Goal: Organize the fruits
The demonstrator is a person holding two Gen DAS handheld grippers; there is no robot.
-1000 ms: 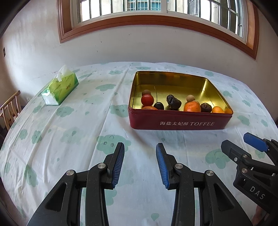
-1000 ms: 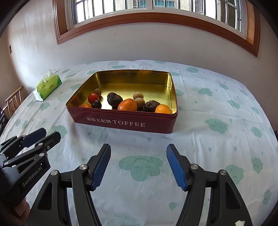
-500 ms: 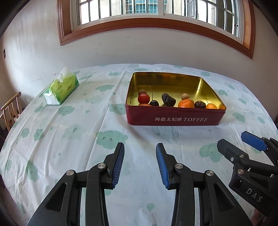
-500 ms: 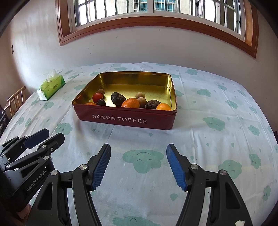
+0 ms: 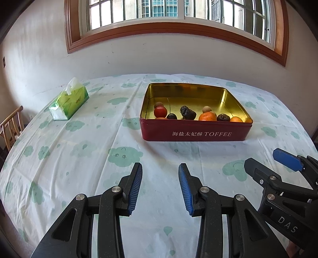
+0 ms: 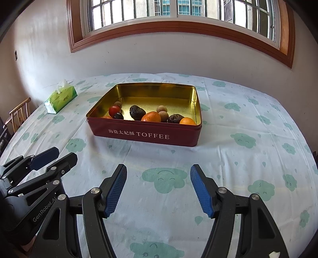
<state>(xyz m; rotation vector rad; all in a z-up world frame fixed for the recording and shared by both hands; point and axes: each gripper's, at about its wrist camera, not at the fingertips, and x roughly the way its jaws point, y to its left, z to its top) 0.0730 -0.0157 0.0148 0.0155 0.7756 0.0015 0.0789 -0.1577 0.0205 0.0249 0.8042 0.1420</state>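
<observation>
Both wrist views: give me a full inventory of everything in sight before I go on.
toffee tin: 1, red outside, gold inside, open, mid-table
oranges: 3, orange, along the tin's near wall
tomato: 1, red, tin's left side
dark fruits: 3, dark brown to black, in the tin
small round fruits: 3, tan, in the tin
tissue pack: 1, green, far left
tablecloth: 1, white with green clouds
chair: 1, wooden, left edge
window: 1, brown frame
left hand-held gripper: 1, open, empty
right hand-held gripper: 1, open, empty
</observation>
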